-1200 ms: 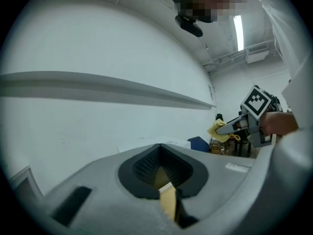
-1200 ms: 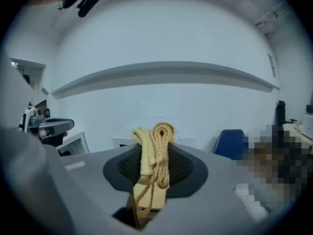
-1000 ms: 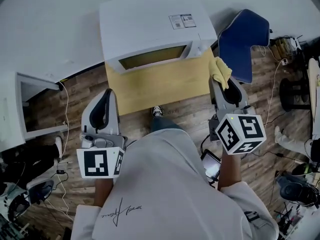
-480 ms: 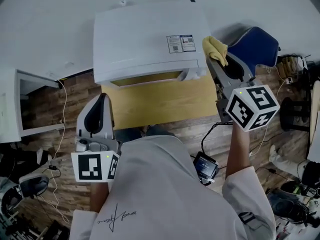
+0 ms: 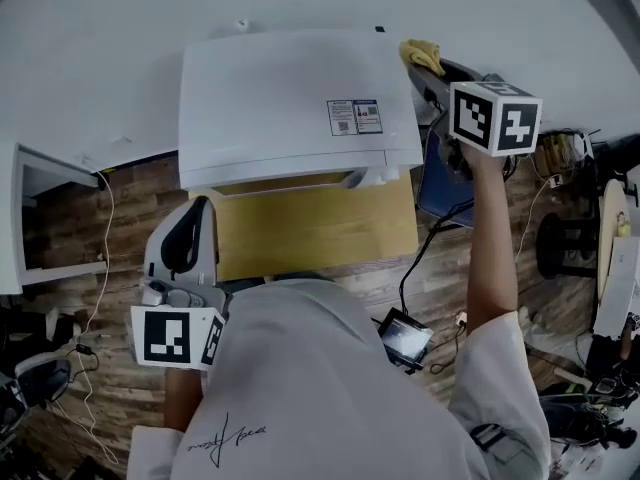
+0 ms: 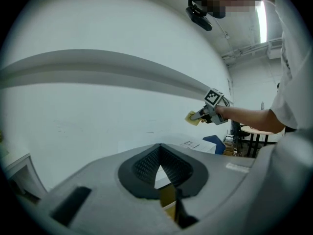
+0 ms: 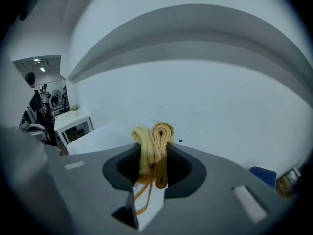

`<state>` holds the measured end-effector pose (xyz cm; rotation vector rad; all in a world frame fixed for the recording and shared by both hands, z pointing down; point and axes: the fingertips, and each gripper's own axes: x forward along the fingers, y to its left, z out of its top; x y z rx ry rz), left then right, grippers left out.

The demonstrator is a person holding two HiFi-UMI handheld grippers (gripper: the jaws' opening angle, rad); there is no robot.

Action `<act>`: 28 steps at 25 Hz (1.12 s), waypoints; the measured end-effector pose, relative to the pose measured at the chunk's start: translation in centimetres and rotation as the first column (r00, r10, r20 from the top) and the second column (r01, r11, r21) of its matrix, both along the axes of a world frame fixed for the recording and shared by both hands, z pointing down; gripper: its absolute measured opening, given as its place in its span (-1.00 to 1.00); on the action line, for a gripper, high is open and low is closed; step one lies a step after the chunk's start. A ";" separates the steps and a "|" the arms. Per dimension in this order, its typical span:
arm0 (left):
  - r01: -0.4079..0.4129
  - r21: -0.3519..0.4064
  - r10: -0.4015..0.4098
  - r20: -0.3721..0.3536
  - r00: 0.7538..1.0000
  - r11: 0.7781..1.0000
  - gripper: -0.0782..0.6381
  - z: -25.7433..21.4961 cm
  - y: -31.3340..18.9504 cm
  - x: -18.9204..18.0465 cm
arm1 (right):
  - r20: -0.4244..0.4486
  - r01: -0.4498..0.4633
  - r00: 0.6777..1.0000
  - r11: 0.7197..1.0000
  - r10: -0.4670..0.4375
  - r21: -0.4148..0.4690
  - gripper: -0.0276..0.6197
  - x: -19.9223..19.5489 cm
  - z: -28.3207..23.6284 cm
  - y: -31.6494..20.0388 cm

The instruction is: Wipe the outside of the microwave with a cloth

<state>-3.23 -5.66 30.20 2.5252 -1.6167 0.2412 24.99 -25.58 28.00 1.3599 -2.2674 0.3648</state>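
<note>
The right gripper [image 5: 428, 66] is clamped on the cloth [image 7: 154, 146], which is bunched into a thick yellow roll, with a few loose strands trailing down between the jaws. It is held out at arm's length over the back right corner of the microwave [image 5: 290, 98]. From the left gripper view the cloth looks raised just clear of the white top, though I cannot tell for sure that it is not touching. The left gripper [image 5: 197, 204] hangs low in front of the table [image 5: 310, 228], jaws together with nothing between them, well apart from the microwave.

Wiping looks about to start, and several things could spoil it:

- **Scraping:** only a small wad sticks out past the jaws, so a flat or steep approach could put the hard tips on the casing instead of the cloth.
- **Losing the cloth:** the roll is pinched, not spread, so dragging it could tug it loose or pull it out by the strands.
- **Pushing the microwave:** nothing braces it, so a firm stroke from the back towards the front could slide it along the table.
- **Snagging:** the label [image 5: 353, 117] on top could catch an edge of the cloth.
- **Missed spots:** at full reach, pressure is hard to keep even, so patches near the wall [image 5: 120, 28] may be skipped
</note>
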 end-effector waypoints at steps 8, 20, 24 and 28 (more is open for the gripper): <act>-0.054 0.006 0.054 0.021 0.998 0.999 -0.81 -0.3 -1.9 -0.8 | -0.082 -0.078 0.995 0.981 0.064 -0.178 -0.56 1.5 4.1 -7.8; -0.033 -0.046 0.033 0.004 0.999 0.998 -0.81 0.9 -4.0 -3.3 | -0.142 -0.216 0.973 0.924 0.179 -0.314 -0.56 3.3 9.5 -13.4; -0.018 -0.051 0.017 -0.012 1.000 0.999 -0.81 1.2 -4.1 -4.2 | -0.164 -0.246 0.966 0.913 0.202 -0.326 -0.56 2.8 10.0 -13.6; -0.017 -0.055 0.016 -0.030 0.999 0.998 -0.81 1.5 -4.1 -4.4 | -0.158 -0.250 0.965 0.909 0.207 -0.333 -0.56 2.0 10.0 -13.7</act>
